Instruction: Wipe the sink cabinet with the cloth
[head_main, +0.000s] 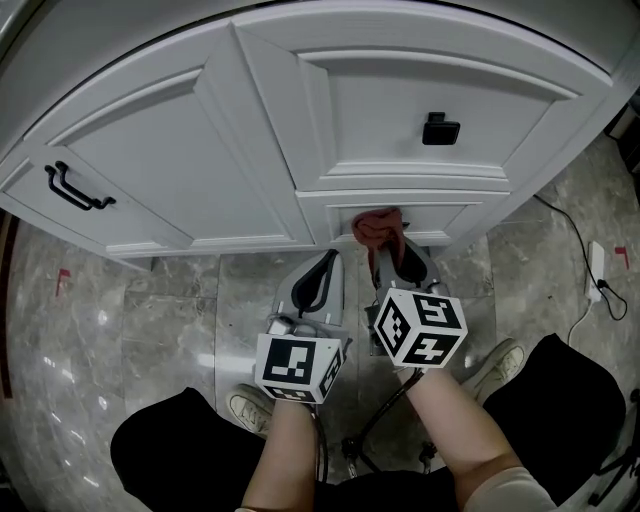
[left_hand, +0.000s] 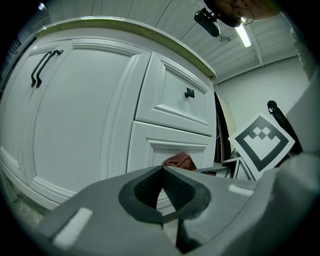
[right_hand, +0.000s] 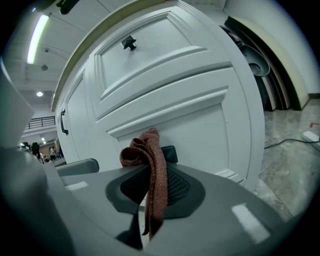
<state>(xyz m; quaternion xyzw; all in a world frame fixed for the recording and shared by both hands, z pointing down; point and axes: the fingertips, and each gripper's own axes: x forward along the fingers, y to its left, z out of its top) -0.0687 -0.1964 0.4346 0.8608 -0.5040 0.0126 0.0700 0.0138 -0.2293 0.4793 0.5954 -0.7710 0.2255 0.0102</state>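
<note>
- Two bare forearms (head_main: 285, 455) are reaching forward from the bottom of the head view, each carrying a gripper with a marker cube (head_main: 297, 367) at its rear.
- The right gripper (head_main: 395, 252) is pinching a rust-red cloth (head_main: 378, 225). In its own view the jaws are pressing together on the fabric, with a loose tail hanging down between them and the bunched end standing above the tips.
- That bunched end is lying up against the lower drawer front (head_main: 445, 215) of the white sink cabinet (head_main: 250, 150), near the drawer's upper left corner and just beside a dark knob (right_hand: 169, 154).
- The left gripper (head_main: 320, 268) is hovering just beside the right one, short of the cabinet, its jaws pressing together on nothing.
- A black bar handle (head_main: 78, 188) is sitting on the cabinet's left door.
- Grey marbled floor (head_main: 100, 340) is spreading below the cabinet.
</note>
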